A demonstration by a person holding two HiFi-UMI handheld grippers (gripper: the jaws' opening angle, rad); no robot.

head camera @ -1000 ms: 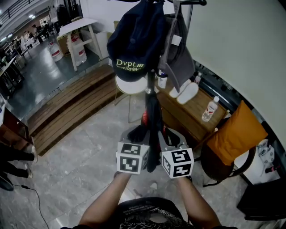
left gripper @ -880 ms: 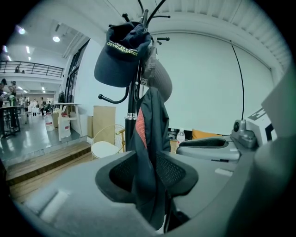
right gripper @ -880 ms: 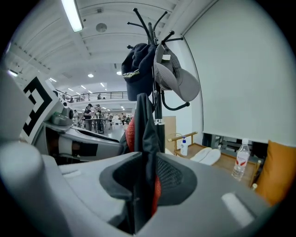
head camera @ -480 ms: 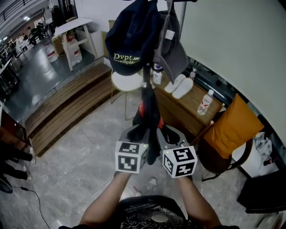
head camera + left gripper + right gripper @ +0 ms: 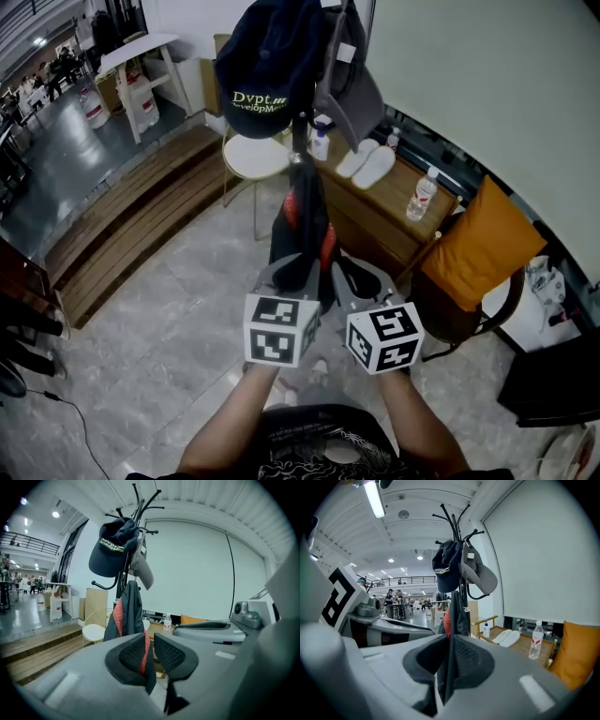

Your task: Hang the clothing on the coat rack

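Observation:
A black coat rack [image 5: 298, 145] carries a navy cap [image 5: 267, 66], a grey cap [image 5: 352, 89] and a black jacket with red trim [image 5: 305, 220] hanging down its pole. Both grippers are at the jacket's lower edge. My left gripper [image 5: 279, 274] is closing. In the left gripper view the jacket's hem [image 5: 143, 660] lies against one pad of this gripper [image 5: 150, 654], with a gap to the other pad. My right gripper [image 5: 361, 279] is shut on a fold of the jacket [image 5: 457, 613], pinched between the pads of this gripper [image 5: 449, 660].
Behind the rack stand a round white chair [image 5: 253, 157] and a low wooden bench [image 5: 375, 211] with white slippers [image 5: 367, 161] and a water bottle [image 5: 420, 195]. An orange cushion [image 5: 480, 246] rests on a dark chair at the right. Wooden steps [image 5: 122, 220] lie to the left.
In the head view the rack and the caps have slid up and left. Both grippers stay at the jacket's hem and sit slightly lower in the picture.

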